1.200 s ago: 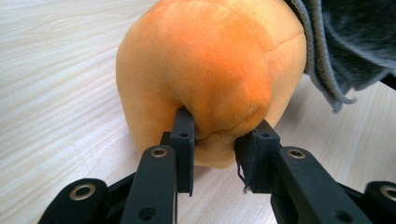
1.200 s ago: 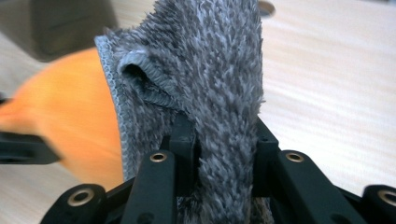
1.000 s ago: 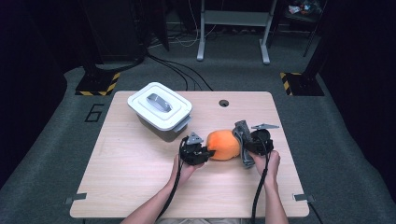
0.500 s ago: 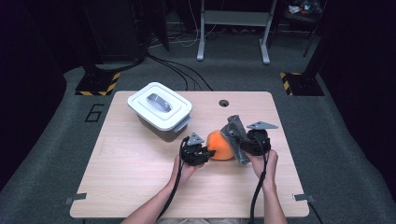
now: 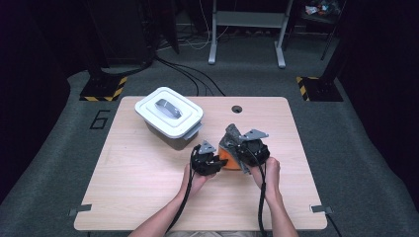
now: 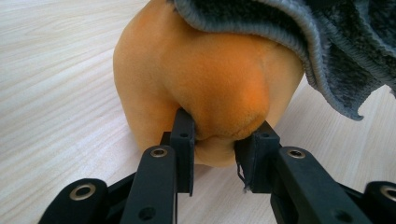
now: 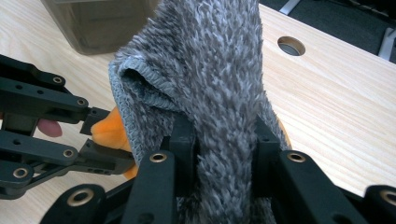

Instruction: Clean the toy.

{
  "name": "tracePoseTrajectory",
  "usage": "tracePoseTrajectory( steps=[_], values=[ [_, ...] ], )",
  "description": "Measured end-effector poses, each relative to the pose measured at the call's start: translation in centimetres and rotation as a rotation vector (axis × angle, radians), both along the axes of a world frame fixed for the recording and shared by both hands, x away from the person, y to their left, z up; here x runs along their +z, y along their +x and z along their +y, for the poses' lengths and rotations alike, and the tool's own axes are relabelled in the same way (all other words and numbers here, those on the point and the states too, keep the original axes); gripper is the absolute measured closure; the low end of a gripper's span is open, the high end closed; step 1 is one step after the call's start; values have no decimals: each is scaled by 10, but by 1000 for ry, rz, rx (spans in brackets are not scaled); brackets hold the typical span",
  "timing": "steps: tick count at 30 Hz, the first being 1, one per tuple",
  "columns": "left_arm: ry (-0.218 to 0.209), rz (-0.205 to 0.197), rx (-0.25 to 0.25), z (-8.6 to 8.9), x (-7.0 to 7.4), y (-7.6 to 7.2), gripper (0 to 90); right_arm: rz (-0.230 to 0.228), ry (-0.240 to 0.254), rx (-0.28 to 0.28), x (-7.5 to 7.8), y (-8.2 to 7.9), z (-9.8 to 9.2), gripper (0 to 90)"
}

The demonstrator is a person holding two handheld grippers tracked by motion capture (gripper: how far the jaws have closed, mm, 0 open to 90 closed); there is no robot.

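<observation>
An orange plush object (image 6: 205, 79) rests on the wooden table (image 5: 143, 177). My left gripper (image 6: 217, 140) is shut on a fold at its near end. A grey fuzzy cloth (image 7: 224, 70) is pinched between the jaws of my right gripper (image 7: 224, 135) and drapes over the top of the orange plush (image 5: 227, 159). From above, the left gripper (image 5: 213, 159) sits just left of the plush. The right gripper (image 5: 236, 145) is over it, holding the grey cloth (image 5: 231, 134) raised. In the right gripper view the left gripper (image 7: 88, 135) clamps the orange plush (image 7: 109, 131) at the left.
A grey container with a white lid (image 5: 169, 116) stands at the back left of the table, close to the grippers. A round cable hole (image 5: 236, 108) lies near the far edge. Bare table spreads to the left and front. The floor beyond holds cables and stand legs.
My right gripper has moved left and upward with the grey cloth, bringing it over the orange plush, which now shows less. The left gripper has stayed put.
</observation>
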State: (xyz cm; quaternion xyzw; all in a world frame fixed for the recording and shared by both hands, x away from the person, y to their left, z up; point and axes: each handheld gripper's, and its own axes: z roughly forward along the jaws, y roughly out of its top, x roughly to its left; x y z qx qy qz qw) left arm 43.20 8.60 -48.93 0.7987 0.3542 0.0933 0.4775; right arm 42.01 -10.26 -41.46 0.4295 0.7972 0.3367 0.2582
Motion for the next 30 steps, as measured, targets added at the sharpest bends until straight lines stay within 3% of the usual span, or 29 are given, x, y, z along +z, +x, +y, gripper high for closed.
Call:
tracePoseTrajectory(
  steps=[4, 9, 12, 18, 24, 28, 30],
  values=[
    [-5, -6, 0, -1, 0, 0, 696, 5, 6, -10, -2, 2, -6, 691],
    [-5, -5, -8, -1, 0, 0, 695, 22, 62, -46, -9, 8, -29, 690],
    [-5, -6, -8, -1, 0, 0, 695, 47, 94, -94, -15, 13, -43, 690],
    [-12, 1, -9, -1, 0, 0, 693, 93, 102, -166, -33, 25, -64, 692],
    [-8, -3, -12, -1, 0, 1, 691, 159, 119, -221, -51, 36, -75, 695],
    [0, -15, -20, 0, 1, 1, 672, 154, 120, -215, -54, 37, -75, 696],
    [19, -29, -16, 0, 2, 0, 617, 155, 112, -216, -53, 37, -75, 696]
  ],
)
